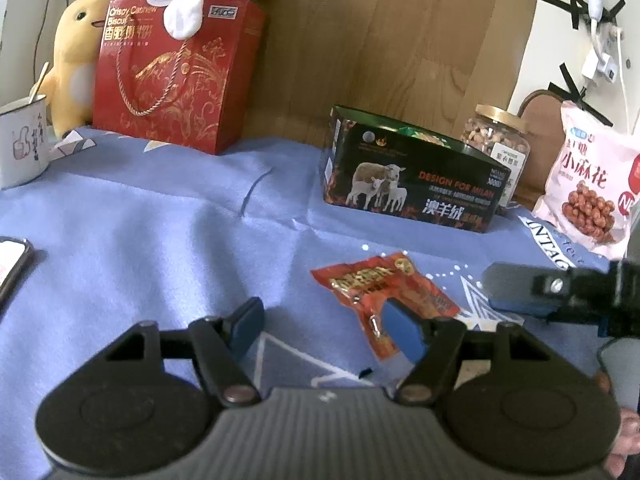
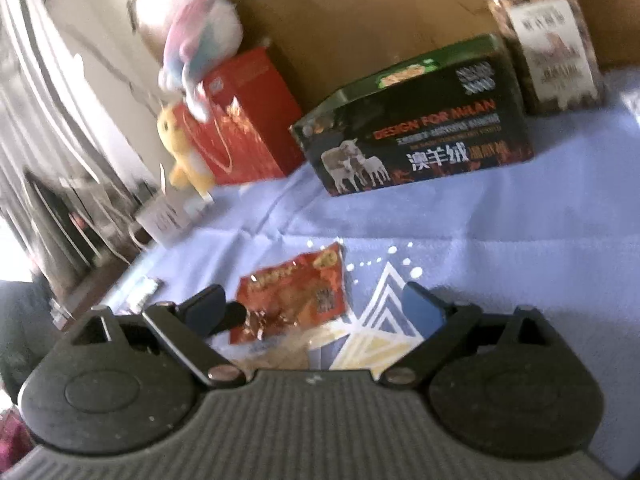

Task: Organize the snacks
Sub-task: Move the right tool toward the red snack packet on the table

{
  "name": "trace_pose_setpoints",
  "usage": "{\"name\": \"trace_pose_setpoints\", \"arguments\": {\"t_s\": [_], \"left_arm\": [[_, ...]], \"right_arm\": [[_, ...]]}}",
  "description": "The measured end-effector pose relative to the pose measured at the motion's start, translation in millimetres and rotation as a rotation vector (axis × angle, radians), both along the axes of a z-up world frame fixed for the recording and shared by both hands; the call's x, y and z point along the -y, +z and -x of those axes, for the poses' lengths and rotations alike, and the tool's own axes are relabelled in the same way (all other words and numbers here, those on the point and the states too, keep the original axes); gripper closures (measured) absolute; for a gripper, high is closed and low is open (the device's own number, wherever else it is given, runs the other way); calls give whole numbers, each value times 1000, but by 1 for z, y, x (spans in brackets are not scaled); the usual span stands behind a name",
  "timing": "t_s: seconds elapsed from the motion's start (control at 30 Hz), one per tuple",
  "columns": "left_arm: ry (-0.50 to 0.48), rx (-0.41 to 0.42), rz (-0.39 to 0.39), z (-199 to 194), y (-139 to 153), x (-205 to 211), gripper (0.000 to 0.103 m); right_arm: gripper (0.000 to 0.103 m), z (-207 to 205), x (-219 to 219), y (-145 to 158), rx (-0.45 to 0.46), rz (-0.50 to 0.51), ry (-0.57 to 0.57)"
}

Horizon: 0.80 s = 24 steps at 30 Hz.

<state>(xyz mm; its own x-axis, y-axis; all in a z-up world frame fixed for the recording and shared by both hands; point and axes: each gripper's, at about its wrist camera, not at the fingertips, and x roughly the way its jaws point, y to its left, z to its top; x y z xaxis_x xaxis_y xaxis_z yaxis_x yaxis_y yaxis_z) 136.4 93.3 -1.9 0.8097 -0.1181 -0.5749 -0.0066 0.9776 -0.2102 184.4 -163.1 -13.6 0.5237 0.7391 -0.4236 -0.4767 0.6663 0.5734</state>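
Both claws gape empty; centre the right gripper (image 2: 320,312) over the red snack packet (image 2: 296,300), then pinch its middle

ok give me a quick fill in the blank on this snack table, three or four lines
1. The small red snack packet lies flat on the ____ cloth.
2. The animals printed on the black box are ____.
3. The jar of nuts has a ____ lid.
4. Neither the left gripper nor the right gripper holds anything; both are ____.

Missing words: blue; sheep; gold; open
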Motion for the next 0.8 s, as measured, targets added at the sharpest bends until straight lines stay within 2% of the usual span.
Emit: {"name": "trace_pose_setpoints", "arguments": {"t_s": [0.1, 0.57, 0.73, 0.8], "left_arm": [[-4, 1, 11, 0, 0, -1, 33], [-45, 0, 75, 0, 0, -7, 21], [-57, -16, 145, 0, 1, -16, 20], [-64, -44, 194, -3, 4, -22, 14]], "right_arm": [[6, -4, 7, -2, -29, -64, -2], [4, -3, 6, -2, -6, -53, 3], [5, -3, 1, 0, -3, -12, 16], [5, -3, -3, 2, 5, 14, 18]]}}
